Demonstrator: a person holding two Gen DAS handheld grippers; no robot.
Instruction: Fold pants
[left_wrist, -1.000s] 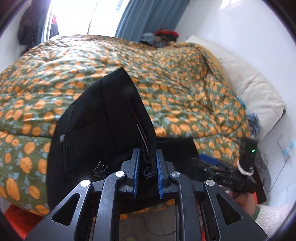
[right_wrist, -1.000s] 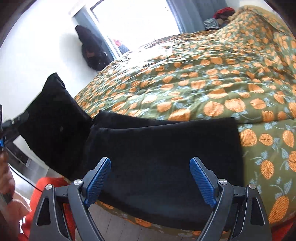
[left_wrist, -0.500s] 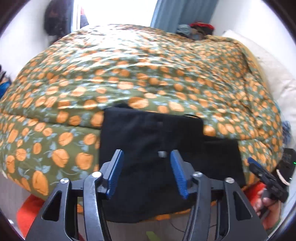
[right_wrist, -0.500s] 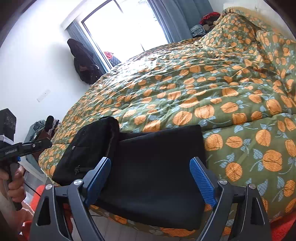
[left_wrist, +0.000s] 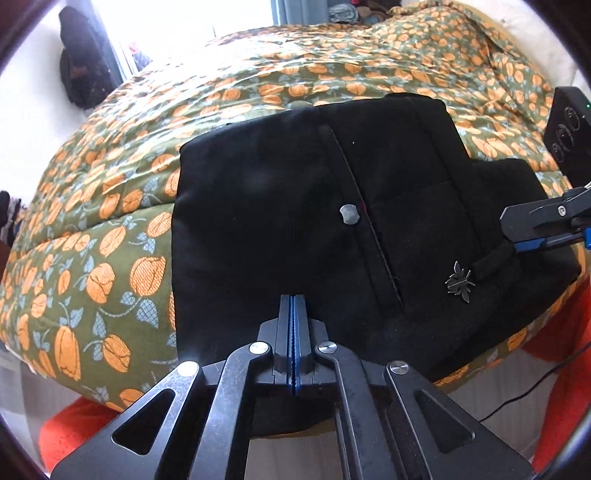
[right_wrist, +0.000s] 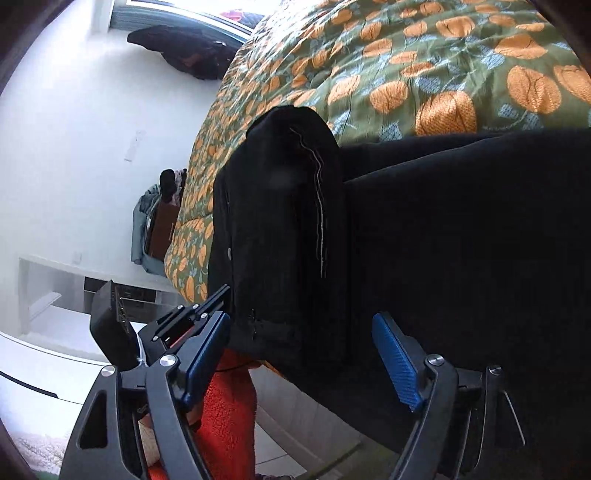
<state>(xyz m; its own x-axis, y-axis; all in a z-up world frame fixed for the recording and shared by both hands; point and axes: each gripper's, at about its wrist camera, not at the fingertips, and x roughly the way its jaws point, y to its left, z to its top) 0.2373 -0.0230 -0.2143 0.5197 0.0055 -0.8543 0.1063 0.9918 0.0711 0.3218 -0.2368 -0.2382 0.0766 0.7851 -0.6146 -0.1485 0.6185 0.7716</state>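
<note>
Black pants (left_wrist: 295, 221) lie folded on the near edge of the bed, with a grey button (left_wrist: 349, 214) and a small metal insect emblem (left_wrist: 459, 282) on top. They also show in the right wrist view (right_wrist: 443, 240) as a thick folded stack. My left gripper (left_wrist: 294, 306) is shut, its blue pads pressed together with nothing between them, tips at the near edge of the pants. My right gripper (right_wrist: 303, 354) is open, its fingers either side of the stack's near left corner. It also shows at the right edge of the left wrist view (left_wrist: 539, 225).
The bed has a green quilt (left_wrist: 110, 221) with orange flowers. An orange-red rug (right_wrist: 229, 413) and pale floor lie below the bed edge. Dark clothes (left_wrist: 81, 74) hang by the window. A cable (left_wrist: 535, 384) runs on the floor.
My left gripper let go of the pants, which now lie folded flat, then shut empty at their near edge. My right gripper, still open, moved down close to the stack's corner.
</note>
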